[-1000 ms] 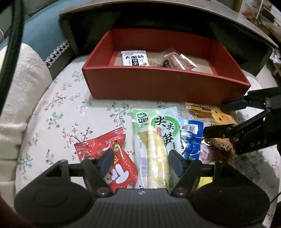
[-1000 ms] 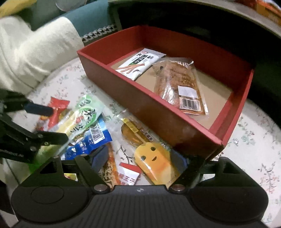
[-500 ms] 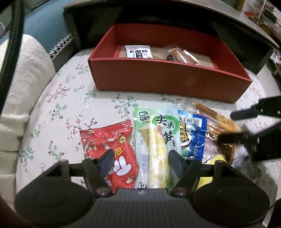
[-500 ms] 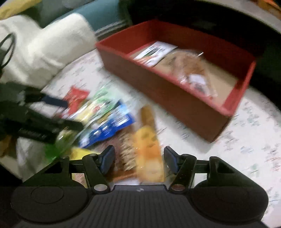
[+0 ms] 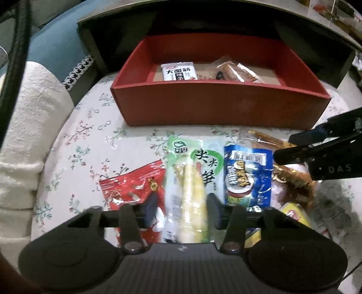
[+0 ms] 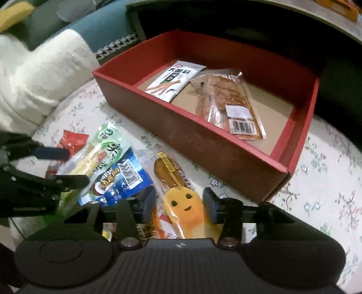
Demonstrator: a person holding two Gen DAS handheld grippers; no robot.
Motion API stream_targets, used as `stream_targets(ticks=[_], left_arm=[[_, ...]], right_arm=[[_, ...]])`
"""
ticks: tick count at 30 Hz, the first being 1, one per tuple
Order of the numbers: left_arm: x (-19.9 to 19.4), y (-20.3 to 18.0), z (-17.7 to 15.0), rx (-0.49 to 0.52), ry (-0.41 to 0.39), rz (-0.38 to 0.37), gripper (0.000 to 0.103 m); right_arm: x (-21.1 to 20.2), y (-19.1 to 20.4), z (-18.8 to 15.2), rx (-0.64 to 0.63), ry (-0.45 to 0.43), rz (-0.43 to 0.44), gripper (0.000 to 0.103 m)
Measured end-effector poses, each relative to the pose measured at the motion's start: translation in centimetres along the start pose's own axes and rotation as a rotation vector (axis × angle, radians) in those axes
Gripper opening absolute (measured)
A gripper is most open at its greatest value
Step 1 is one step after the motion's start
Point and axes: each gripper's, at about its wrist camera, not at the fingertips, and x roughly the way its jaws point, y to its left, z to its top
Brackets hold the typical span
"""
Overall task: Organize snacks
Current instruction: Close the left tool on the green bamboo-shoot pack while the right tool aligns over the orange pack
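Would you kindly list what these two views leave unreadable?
- Yellow packet: left wrist view, mostly under other wrappers.
- Brown snack in the red box: near wall cuts it off.
- Orange packet: right wrist view, lower end behind the right gripper.

The red box (image 6: 217,144) is sitting open-topped with its near wall standing between the snack pile and the inside. The white packet (image 6: 174,79) and clear pastry pack (image 6: 226,104) are taking up the left and middle of the floor, leaving the right end bare. The floral cloth (image 5: 90,144) left of the pile is lying free. A dark shelf (image 5: 203,13) is overhanging the box's back.
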Motion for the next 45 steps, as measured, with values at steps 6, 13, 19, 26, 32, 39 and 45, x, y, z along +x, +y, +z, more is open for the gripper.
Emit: stream_targets(ticks=[6, 13, 19, 26, 32, 39, 45], left_arm=[[-0.5, 1.3, 0.1, -0.057, -0.004, -0.037, 0.027], [-1.6, 2.4, 0.1, -0.104, -0.025, -0.075, 0.027], [-1.6, 2.6, -0.2, -0.118, -0.017, -0.079, 0.027], [-0.9, 1.9, -0.5, -0.098, 0.008, -0.063, 0.027], [-0.4, 0.6, -0.5, -0.041, 0.003, -0.031, 0.029], [-0.4, -0.2, -0.7, -0.007, 0.000, -0.018, 0.030], [-0.3, -0.4, -0.9, 0.012, -0.001, -0.032, 0.031]], right_arm=[[-0.4, -0.7, -0.3, 0.077, 0.005, 0.073, 0.041], [-1.1, -1.5, -0.1, 0.160, -0.014, 0.141, 0.027], [-0.5, -1.3, -0.2, 0.140, -0.008, 0.109, 0.025], [0.3, -0.9, -0.2, 0.106, 0.001, 0.078, 0.042], [0.6, 0.3, -0.5, 0.091, -0.004, 0.133, 0.085], [1.1, 2.7, -0.9, -0.004, 0.008, 0.086, 0.103], [-0.1, 0.9, -0.9, 0.049, -0.022, 0.045, 0.059]])
